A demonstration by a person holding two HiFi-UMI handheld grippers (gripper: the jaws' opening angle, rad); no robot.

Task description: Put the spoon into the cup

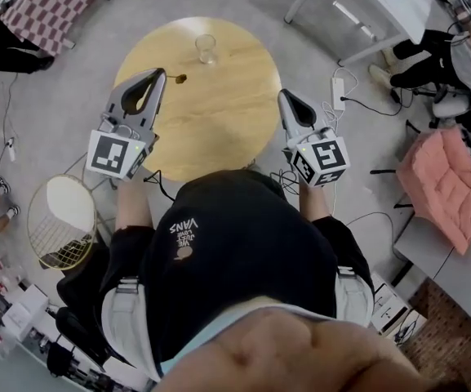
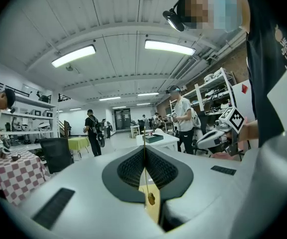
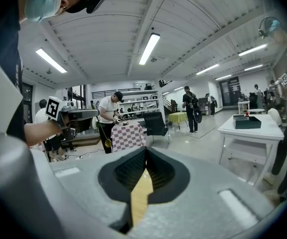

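Jaws of the left gripper (image 1: 161,73) pinch the spoon (image 1: 179,77) by its thin handle, bowl out over the round wooden table (image 1: 219,133). Right gripper (image 1: 285,95) is closed on nothing. The glass cup (image 1: 206,49) stands farther across the table, apart from the spoon.

"What's this room like?"
"A big workshop with a pale grey floor (image 1: 80,80) and long strip lights (image 2: 73,55) on a white ribbed ceiling."
"And the furniture?"
"There's a round wooden tabletop (image 1: 219,129), a checked-cloth table (image 3: 128,133), a white table (image 3: 255,126), wall shelving (image 2: 215,91) and a pink cushion (image 1: 447,182)."
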